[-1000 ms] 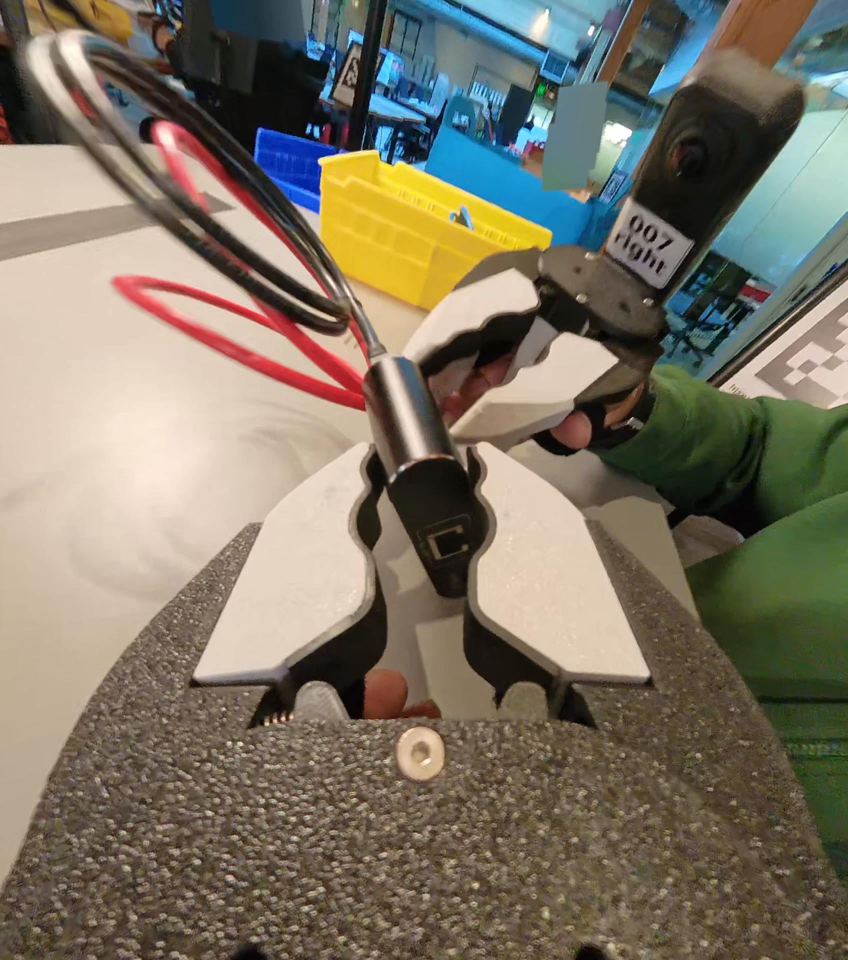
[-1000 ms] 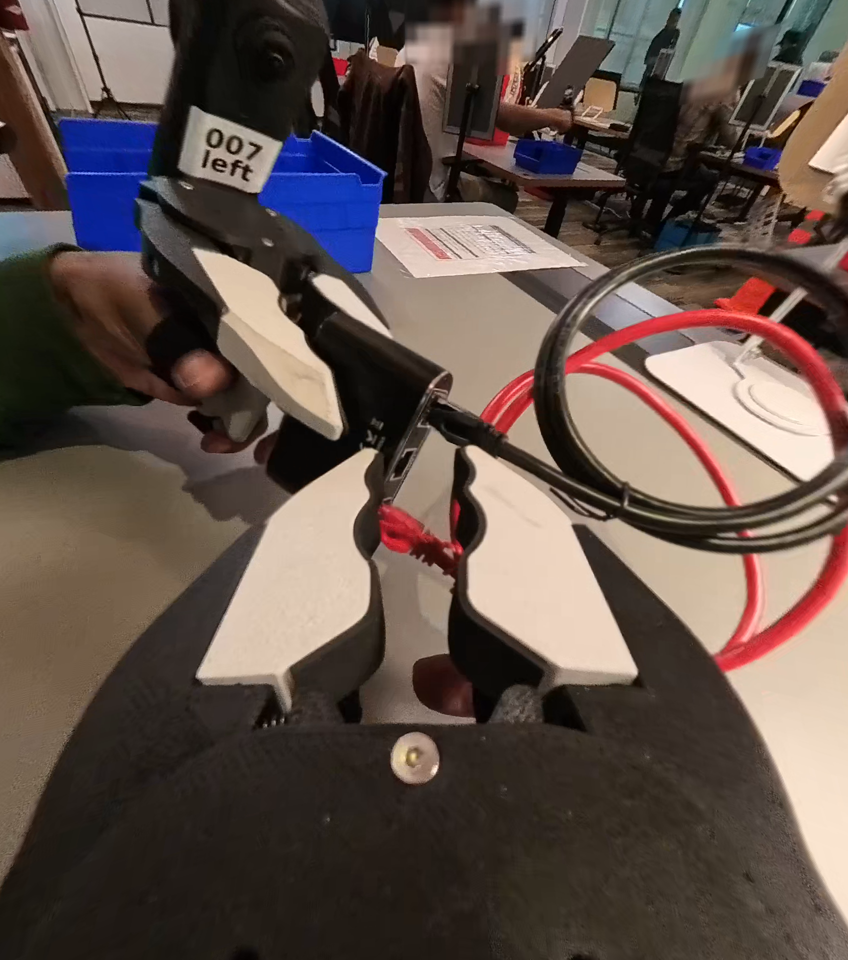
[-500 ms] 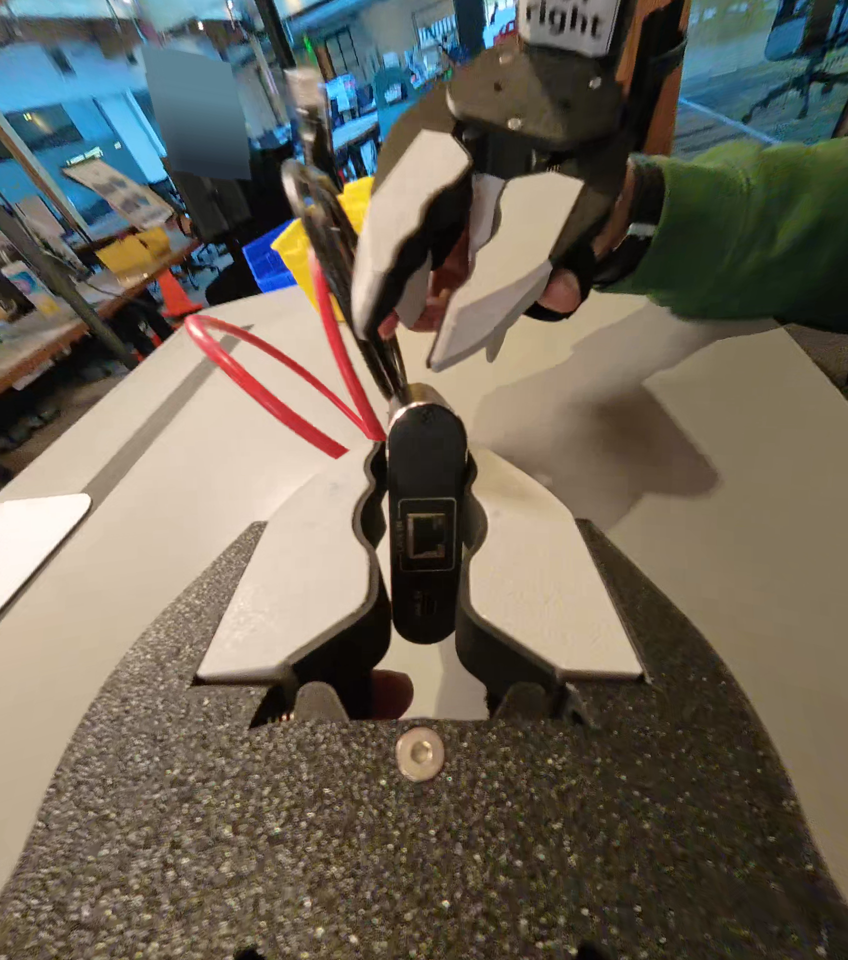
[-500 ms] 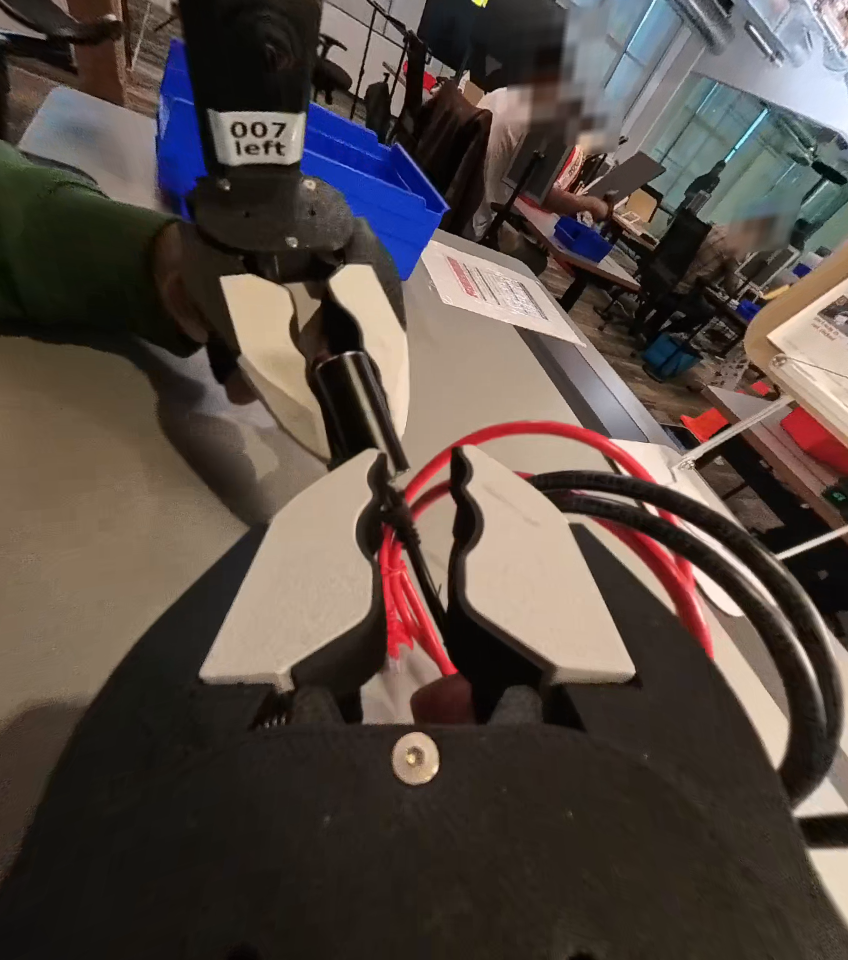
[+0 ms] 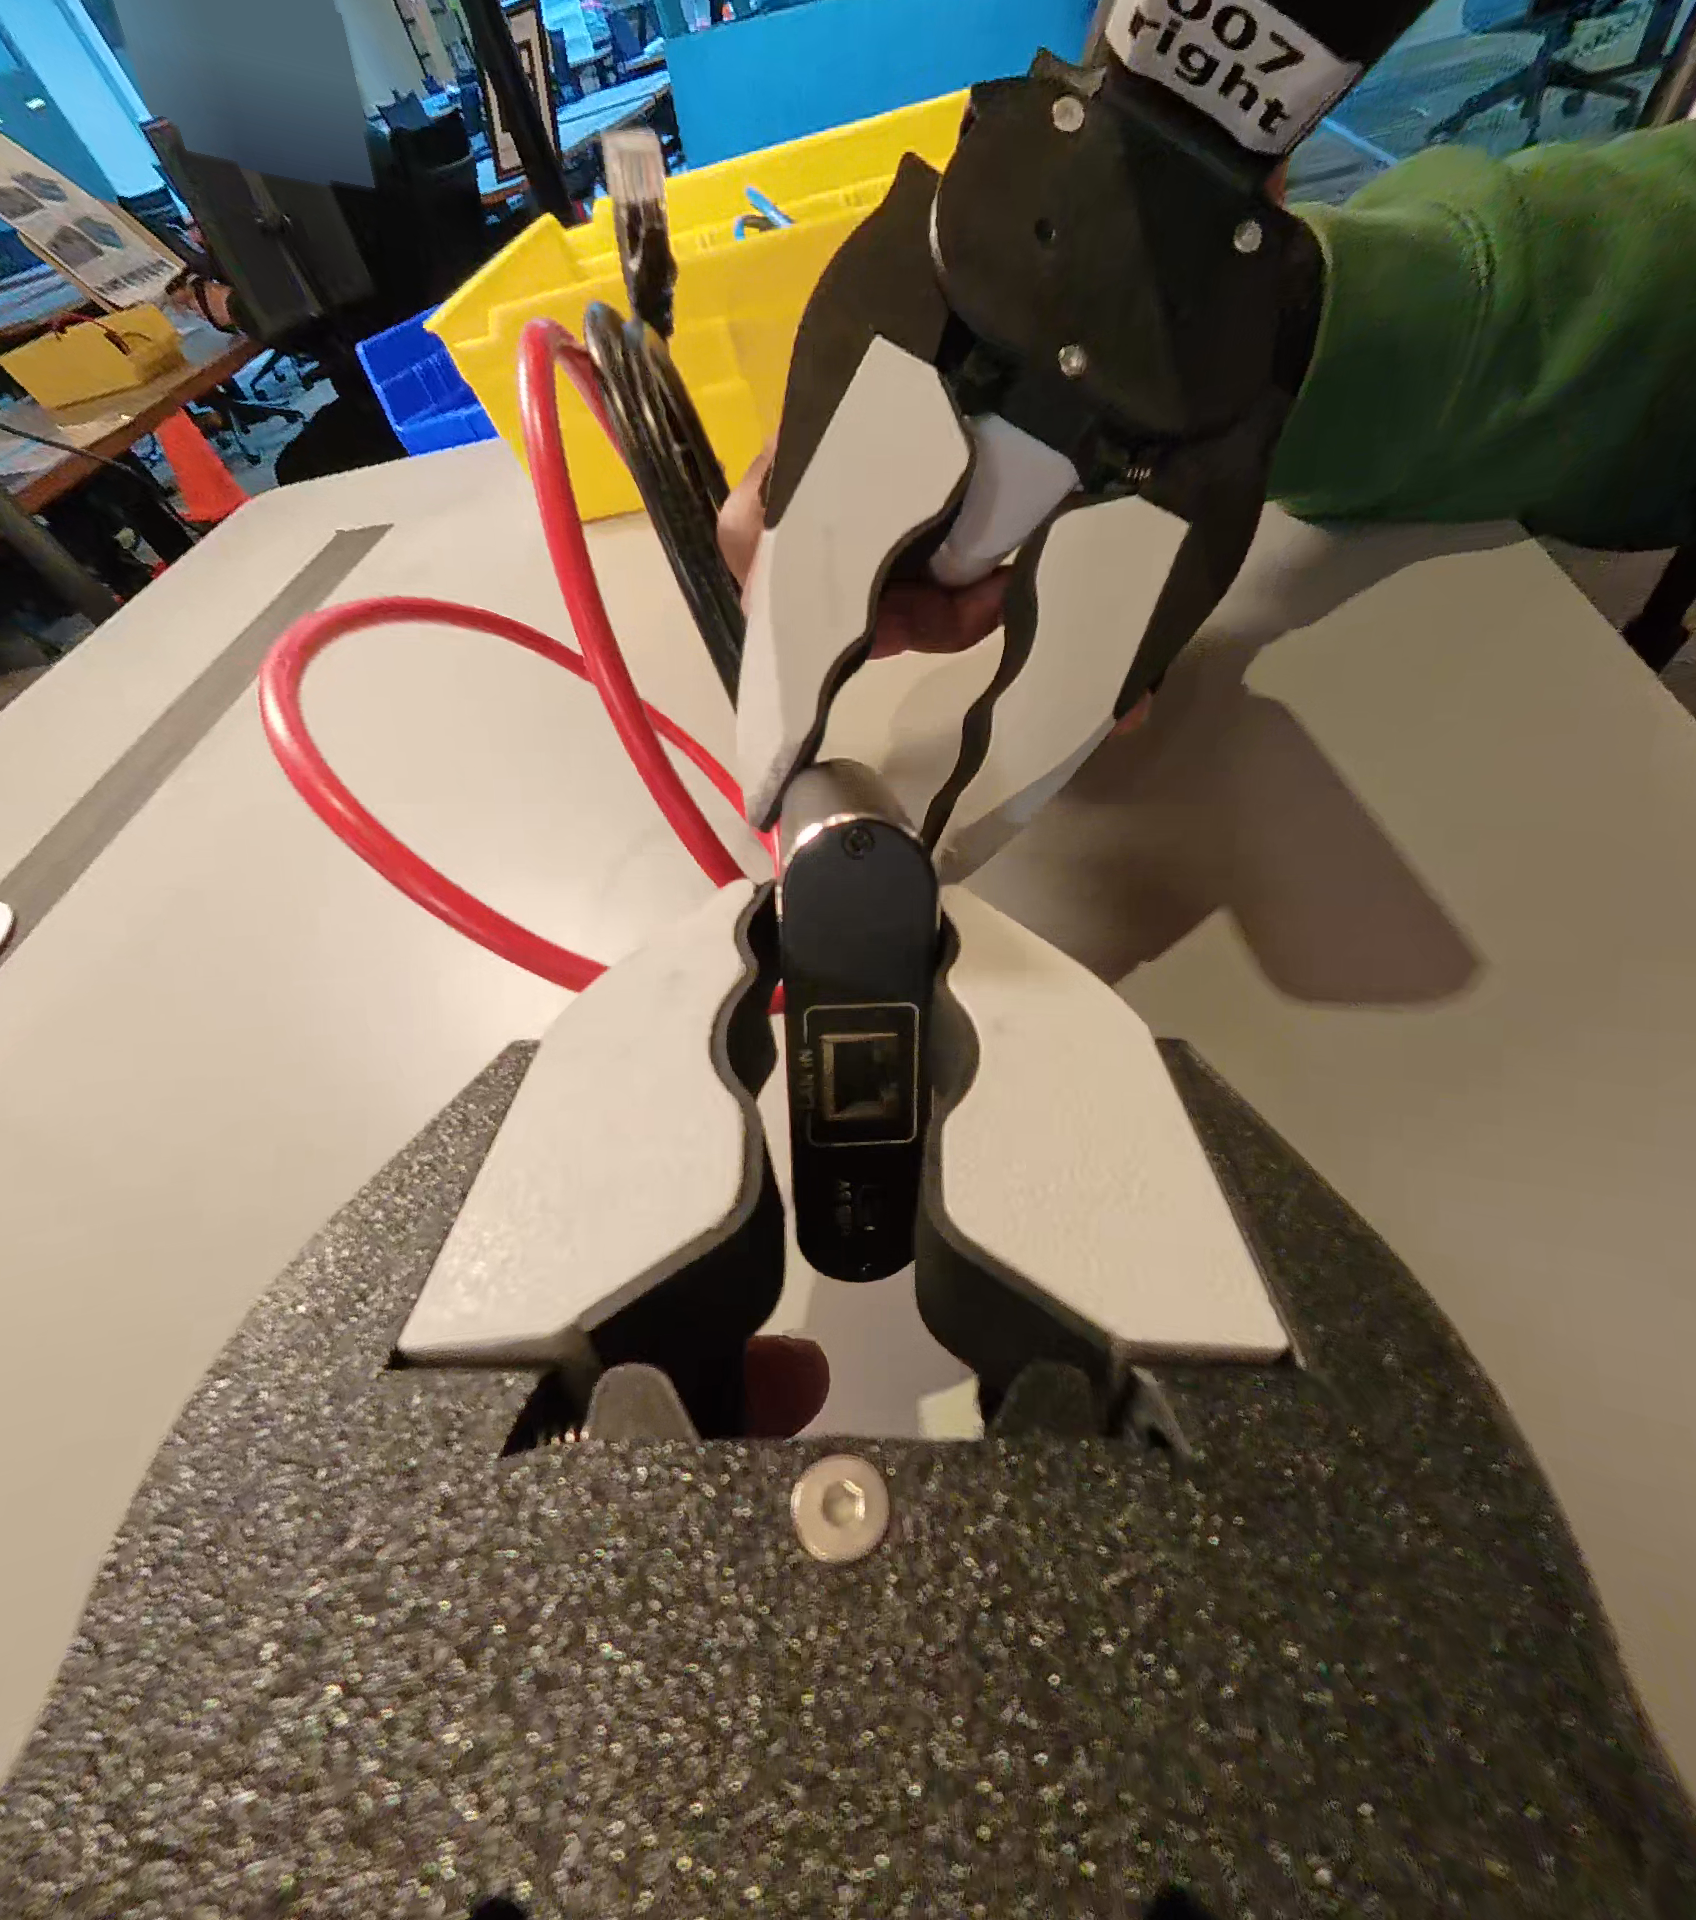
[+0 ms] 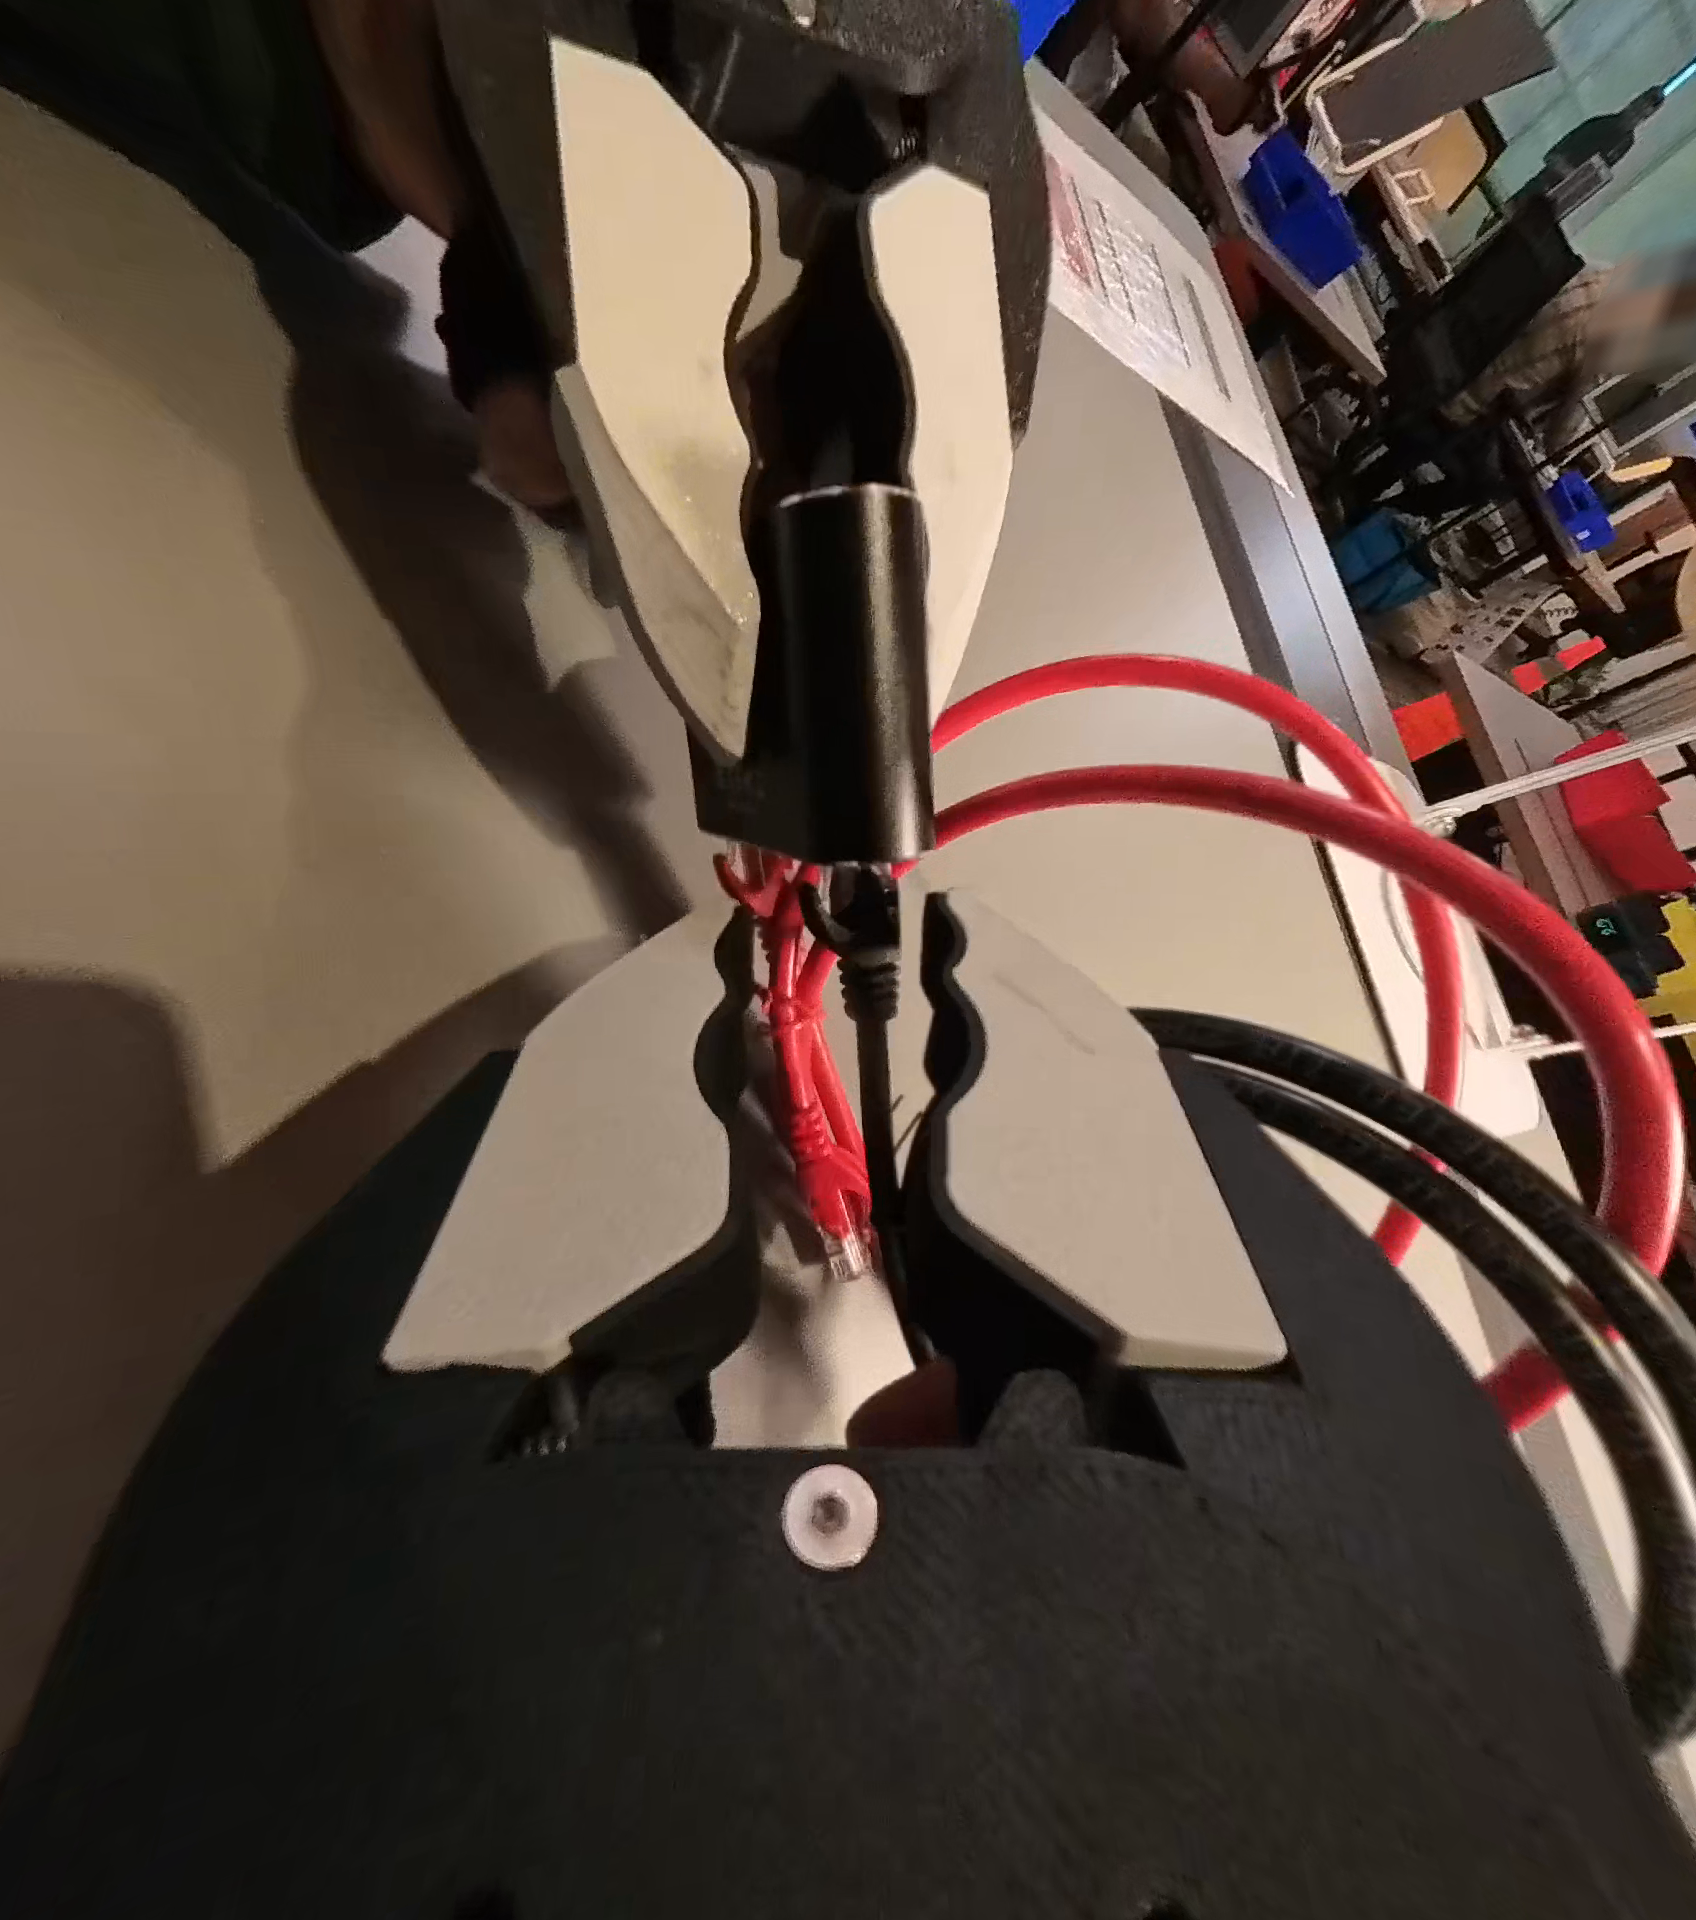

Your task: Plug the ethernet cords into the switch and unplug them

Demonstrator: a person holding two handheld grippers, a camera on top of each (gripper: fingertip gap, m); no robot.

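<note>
You see a black switch [image 5: 856, 1049], red cord [image 5: 387, 790], black cord [image 6: 1509, 1309], yellow bin [image 5: 719, 270] behind the switch, and green sleeve [image 5: 1550, 343].

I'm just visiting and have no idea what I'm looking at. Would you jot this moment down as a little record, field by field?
Setting: grey table in a busy workshop
Left tool: shut on the switch, a small black device held off the table
Right tool: open, its fingers either side of the switch's far end
Red cord: looped beside the switch, one plug hanging loose
Black cord: coiled, runs up to the switch's end
Visible port: empty
Behind: yellow bin
</note>
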